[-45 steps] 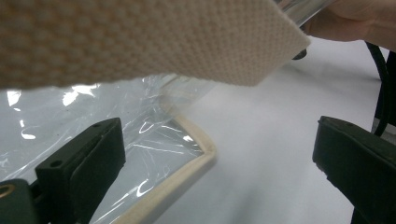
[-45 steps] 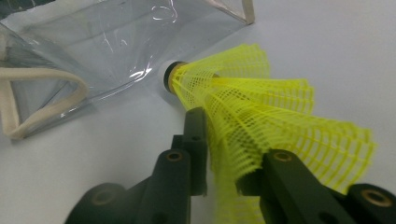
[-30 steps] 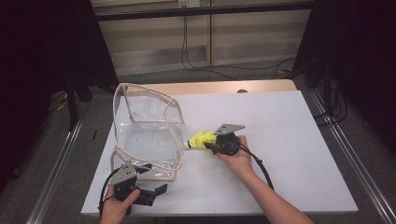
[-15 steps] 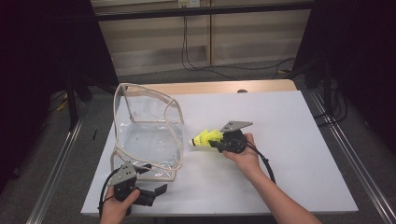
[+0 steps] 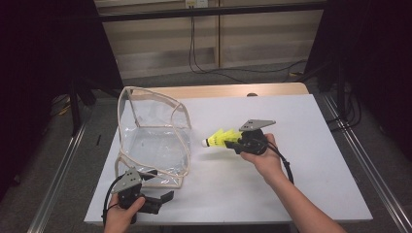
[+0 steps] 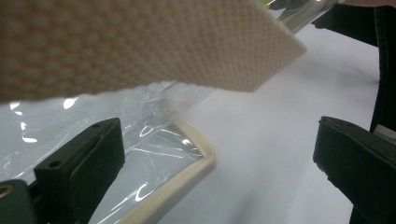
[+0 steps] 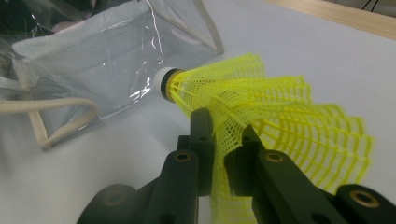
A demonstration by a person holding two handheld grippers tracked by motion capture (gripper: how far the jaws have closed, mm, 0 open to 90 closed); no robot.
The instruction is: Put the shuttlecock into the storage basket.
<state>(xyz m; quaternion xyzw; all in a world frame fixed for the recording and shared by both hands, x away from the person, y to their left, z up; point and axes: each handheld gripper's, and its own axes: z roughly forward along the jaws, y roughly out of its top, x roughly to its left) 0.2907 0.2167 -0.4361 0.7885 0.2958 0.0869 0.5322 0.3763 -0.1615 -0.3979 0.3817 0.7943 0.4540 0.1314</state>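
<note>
Biggest thing here is the white rectangular table top [image 5: 316, 145], with a strip of light wood along its far edge. On its left half sits a clear plastic pouch with cream fabric edging [image 5: 153, 141], standing up with its mouth facing the right side; its cream trim corner lies flat on the table right in front of the left gripper's camera.

The right gripper [image 5: 233, 143] is up off the table, a bit right of the pouch mouth, pointing left toward it. Its black jaws are clenched on the mesh skirt of a neon-yellow plastic shuttlecock with a white cork tip [image 5: 217, 139], squashing the netting between them. The tip points at the pouch opening, near it but outside it.

The left gripper [image 5: 163, 198] sits at the near left edge of the table, just by the pouch's near corner. Its jaws are spread wide, with the pouch corner lying between them and neither pad pressing on it.
</note>
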